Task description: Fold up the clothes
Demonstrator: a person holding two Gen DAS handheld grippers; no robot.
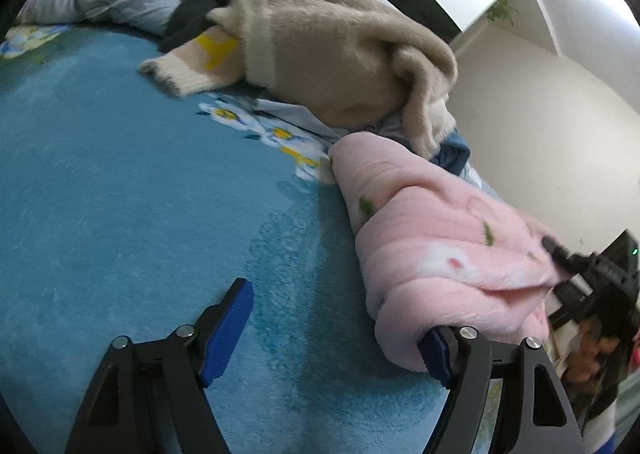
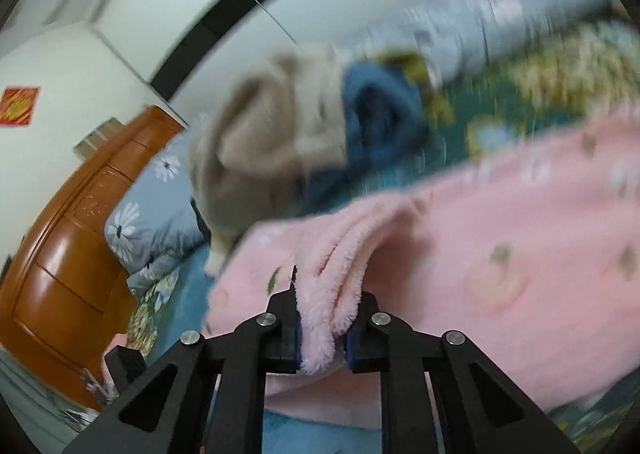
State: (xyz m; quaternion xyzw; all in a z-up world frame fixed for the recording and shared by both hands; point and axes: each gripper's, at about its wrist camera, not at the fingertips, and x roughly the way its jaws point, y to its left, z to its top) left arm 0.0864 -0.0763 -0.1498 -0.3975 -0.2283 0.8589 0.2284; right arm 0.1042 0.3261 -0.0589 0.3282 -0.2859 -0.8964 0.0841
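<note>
A pink fleece garment (image 1: pixel 440 246) with small printed motifs lies bunched and rolled on the blue bed cover (image 1: pixel 120 194). In the left wrist view my left gripper (image 1: pixel 332 334) stands wide open. Its left finger is free over the cover, and its right finger (image 1: pixel 436 354) is tucked under the near end of the pink roll. My right gripper (image 1: pixel 560 254) shows at the far right, at the garment's other edge. In the right wrist view the right gripper (image 2: pixel 322 334) is shut on a thick fold of the pink garment (image 2: pixel 480 254), which stretches away to the right.
A beige knitted sweater (image 1: pixel 328 42) is heaped behind the pink garment, over dark clothes (image 1: pixel 196 10) and a blue garment (image 2: pixel 380 122). A grey floral duvet (image 2: pixel 152 222) and an orange wooden cabinet (image 2: pixel 68 254) stand at the bed's edge. White walls lie beyond.
</note>
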